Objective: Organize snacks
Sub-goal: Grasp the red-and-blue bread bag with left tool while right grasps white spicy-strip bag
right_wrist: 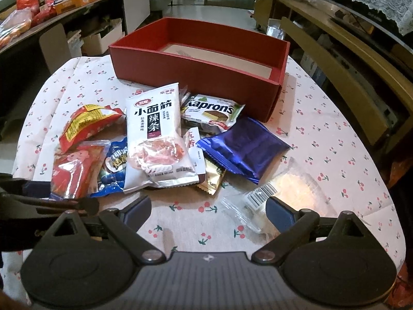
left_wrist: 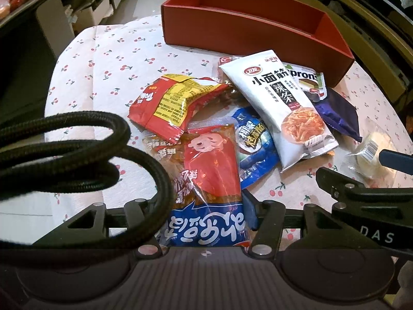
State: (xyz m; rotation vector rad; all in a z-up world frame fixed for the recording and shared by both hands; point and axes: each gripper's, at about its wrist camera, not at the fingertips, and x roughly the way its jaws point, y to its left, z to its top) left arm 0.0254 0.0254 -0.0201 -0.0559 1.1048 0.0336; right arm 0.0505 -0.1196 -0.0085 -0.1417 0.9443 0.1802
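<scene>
A pile of snack packets lies on the cherry-print table: a white spicy-strip packet (left_wrist: pixel 278 108) (right_wrist: pixel 157 134), a red-yellow packet (left_wrist: pixel 175 100) (right_wrist: pixel 85 124), a Kaprons wafer (right_wrist: pixel 211 111), a purple packet (right_wrist: pixel 242 147) and a clear-wrapped cake (right_wrist: pixel 286 193) (left_wrist: pixel 371 152). An open red box (left_wrist: pixel 247 28) (right_wrist: pixel 201 62) stands behind them, empty. My left gripper (left_wrist: pixel 206 214) is shut on a red-and-blue packet (left_wrist: pixel 209 180) at the pile's near edge. My right gripper (right_wrist: pixel 209 209) is open, its right finger touching the clear-wrapped cake.
A black cable (left_wrist: pixel 77 160) loops across the left wrist view. Shelves with boxes and snacks (right_wrist: pixel 64 2) stand at the far left, a wooden bench (right_wrist: pixel 348 59) at the right. The table edge curves round on both sides.
</scene>
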